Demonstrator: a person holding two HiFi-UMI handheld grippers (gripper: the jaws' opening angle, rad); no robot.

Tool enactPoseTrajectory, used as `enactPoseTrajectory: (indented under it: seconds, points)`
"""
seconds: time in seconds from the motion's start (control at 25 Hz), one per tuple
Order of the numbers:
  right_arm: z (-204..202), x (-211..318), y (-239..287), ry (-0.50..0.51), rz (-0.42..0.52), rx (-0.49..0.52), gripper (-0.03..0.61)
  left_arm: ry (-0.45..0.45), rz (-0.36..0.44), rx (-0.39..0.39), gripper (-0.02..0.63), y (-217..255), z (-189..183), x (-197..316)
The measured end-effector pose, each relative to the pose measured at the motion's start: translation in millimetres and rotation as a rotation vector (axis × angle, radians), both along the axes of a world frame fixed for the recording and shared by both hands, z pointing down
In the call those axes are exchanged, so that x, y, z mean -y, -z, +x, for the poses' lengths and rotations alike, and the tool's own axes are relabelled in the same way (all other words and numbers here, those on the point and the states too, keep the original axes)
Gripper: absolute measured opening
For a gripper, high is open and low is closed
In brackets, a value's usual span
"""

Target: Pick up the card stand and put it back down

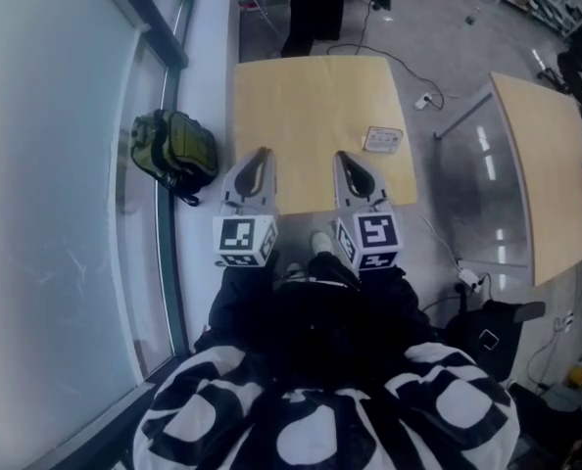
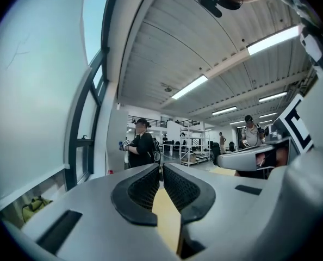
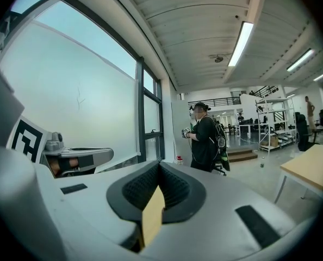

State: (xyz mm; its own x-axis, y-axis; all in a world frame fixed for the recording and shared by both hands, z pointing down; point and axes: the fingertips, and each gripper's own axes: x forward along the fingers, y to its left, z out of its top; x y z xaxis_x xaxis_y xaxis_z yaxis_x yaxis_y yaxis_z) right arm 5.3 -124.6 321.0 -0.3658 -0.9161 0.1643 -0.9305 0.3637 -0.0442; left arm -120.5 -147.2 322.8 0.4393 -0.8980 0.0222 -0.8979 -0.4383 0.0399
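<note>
Left gripper [image 1: 261, 152], right gripper [image 1: 341, 156], fingers together; card stand [image 1: 382, 139] beyond.

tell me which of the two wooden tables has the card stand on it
The table directly ahead, with the card stand near its right edge; the table at right lacks one.

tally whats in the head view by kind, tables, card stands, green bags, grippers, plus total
tables: 2
card stand: 1
green bag: 1
grippers: 2
total: 6
</note>
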Motion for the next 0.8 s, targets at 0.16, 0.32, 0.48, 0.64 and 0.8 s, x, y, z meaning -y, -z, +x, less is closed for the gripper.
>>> enactPoseTrajectory:
  seconds: [0.16,0.32,0.48,0.64,0.8]
  points:
    - [-3.2,-3.2,2.1,-0.005,0.011,0.006,0.005,0.019,0.023,0.003,0.023,9.5,-6.2,-2.2]
    - [-2.0,-5.1,2.3,-0.014,0.019,0.009,0.005,0.040,0.004,0.006,0.007,8.0,-6.4,-2.2]
    - [-5.4,-6.4,3.4,-0.002,0.034,-0.002,0.005,0.071,-0.017,0.013,0.002,3.4,-10.5,-0.7]
    - [-1.6,-6.1,2.2,-0.010,0.030,-0.006,0.005,0.088,-0.025,0.025,0.002,4.9,-7.6,-1.4]
    - [1.3,-1.8,4.8,-0.021,0.038,-0.008,0.005,0.086,-0.040,0.036,0.002,0.4,-4.6,-2.3]
